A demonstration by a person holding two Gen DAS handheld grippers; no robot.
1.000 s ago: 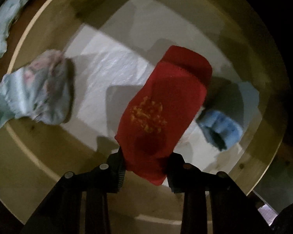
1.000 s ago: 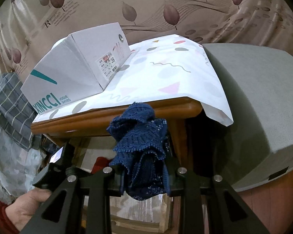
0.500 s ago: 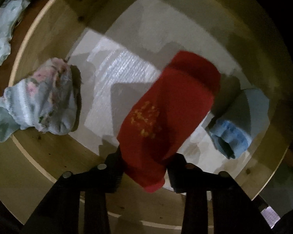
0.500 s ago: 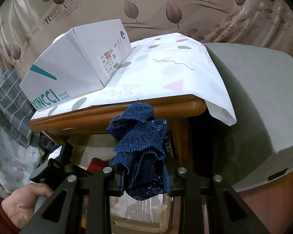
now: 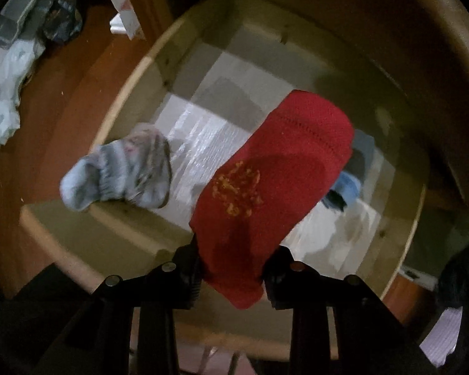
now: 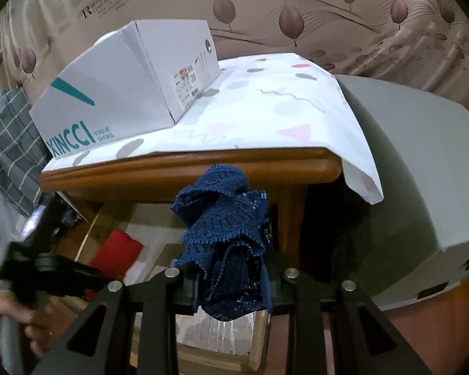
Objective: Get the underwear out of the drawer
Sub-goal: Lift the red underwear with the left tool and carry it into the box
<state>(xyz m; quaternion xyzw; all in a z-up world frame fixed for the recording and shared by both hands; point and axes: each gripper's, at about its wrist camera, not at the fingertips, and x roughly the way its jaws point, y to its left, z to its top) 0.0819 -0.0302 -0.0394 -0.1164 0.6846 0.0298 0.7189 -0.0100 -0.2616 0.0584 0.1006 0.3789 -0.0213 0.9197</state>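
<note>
Left gripper fingers clamp the red underwear, held at frame centre above the open wooden drawer. Right gripper fingers clamp the navy lace underwear, lower centre, before the table.

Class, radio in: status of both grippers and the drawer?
Left gripper clamps red underwear. Right gripper clamps navy lace underwear. Two pieces remain in drawer.

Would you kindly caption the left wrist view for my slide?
Left gripper lifts red underwear above the open wooden drawer.
</note>
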